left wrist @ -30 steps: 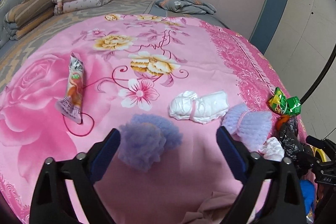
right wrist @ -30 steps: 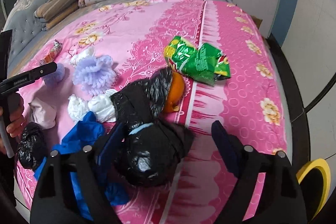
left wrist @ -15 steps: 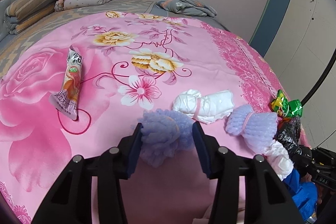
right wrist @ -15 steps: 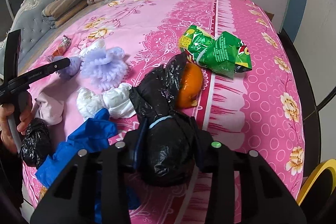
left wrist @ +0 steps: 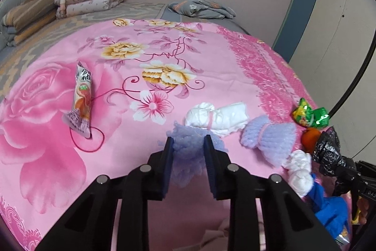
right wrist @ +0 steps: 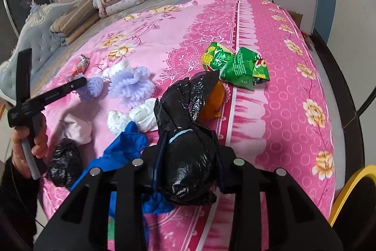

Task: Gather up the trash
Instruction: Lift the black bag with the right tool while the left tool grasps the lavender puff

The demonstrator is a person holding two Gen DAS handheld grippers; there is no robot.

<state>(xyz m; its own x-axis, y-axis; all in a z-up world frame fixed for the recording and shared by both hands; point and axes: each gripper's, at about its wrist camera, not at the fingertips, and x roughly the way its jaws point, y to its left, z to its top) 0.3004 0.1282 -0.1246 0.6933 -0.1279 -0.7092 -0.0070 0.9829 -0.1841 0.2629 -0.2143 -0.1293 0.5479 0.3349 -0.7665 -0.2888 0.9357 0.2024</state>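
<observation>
My right gripper [right wrist: 189, 158] pinches the tied black bag [right wrist: 188, 157]; green wrappers [right wrist: 236, 66] lie at one o'clock.

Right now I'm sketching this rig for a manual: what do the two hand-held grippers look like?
Both match. The left hand-held gripper is matte black, with angular linkage arms, round silver pivot pins and dark blue pads lining its flat fingers. The right hand-held gripper is alike. From the side, the left one shows small white lettering and a grey handle; the person wears a dark sleeve.

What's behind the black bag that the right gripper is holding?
An orange thing shows past the black bag, with a green wrapper beyond. The bag covers the orange thing's near side, so I cannot tell what it is.
</observation>
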